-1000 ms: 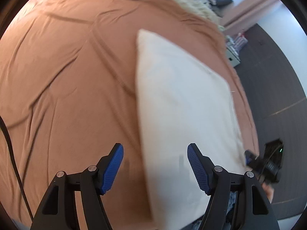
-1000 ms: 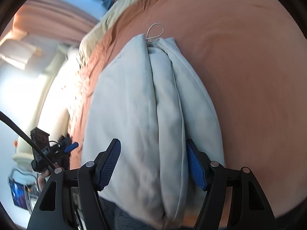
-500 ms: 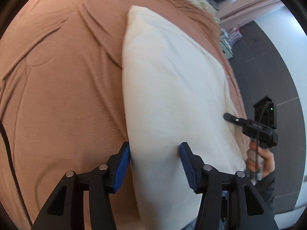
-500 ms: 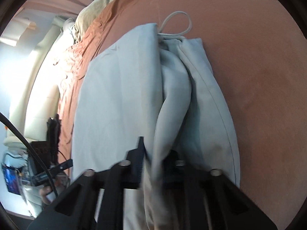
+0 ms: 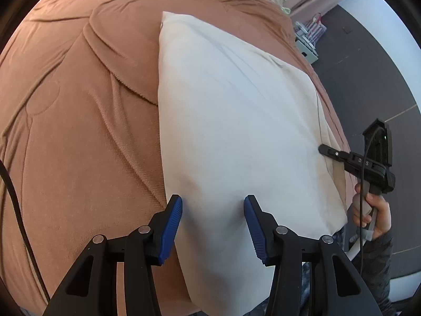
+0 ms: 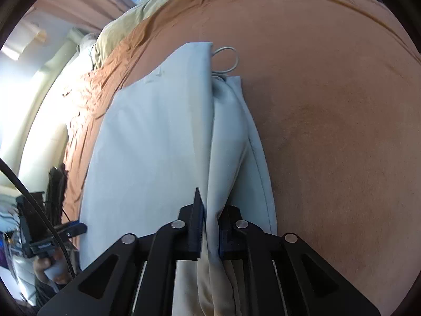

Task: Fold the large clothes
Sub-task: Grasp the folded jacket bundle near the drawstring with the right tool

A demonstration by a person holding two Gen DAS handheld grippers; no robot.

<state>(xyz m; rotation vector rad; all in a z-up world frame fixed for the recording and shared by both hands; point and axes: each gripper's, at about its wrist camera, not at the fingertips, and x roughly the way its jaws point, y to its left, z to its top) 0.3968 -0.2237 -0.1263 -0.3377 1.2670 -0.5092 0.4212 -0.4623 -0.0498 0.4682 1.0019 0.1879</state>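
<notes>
A folded cream-white garment (image 5: 236, 121) lies on the brown bedspread (image 5: 79, 131). My left gripper (image 5: 213, 208) is open, its blue pads astride the garment's near left edge. The right gripper shows at the garment's right edge in the left wrist view (image 5: 326, 151). In the right wrist view the garment (image 6: 158, 137) looks pale grey, with a white drawstring loop (image 6: 229, 60) at its far end. My right gripper (image 6: 210, 226) is shut on a raised fold of the garment's edge layers. The left gripper shows far left in that view (image 6: 76, 230).
The brown bedspread (image 6: 329, 131) covers the bed. A pale yellow blanket (image 6: 136, 13) lies at the bed's far end. The bed's right edge drops to dark floor (image 5: 368, 79), where a small cabinet (image 5: 307, 44) stands. A black cable (image 5: 10, 189) hangs at the left.
My right gripper closed on the garment's edge fold and holds it pinched. My left gripper moved forward onto the garment's near edge and narrowed slightly, still open.
</notes>
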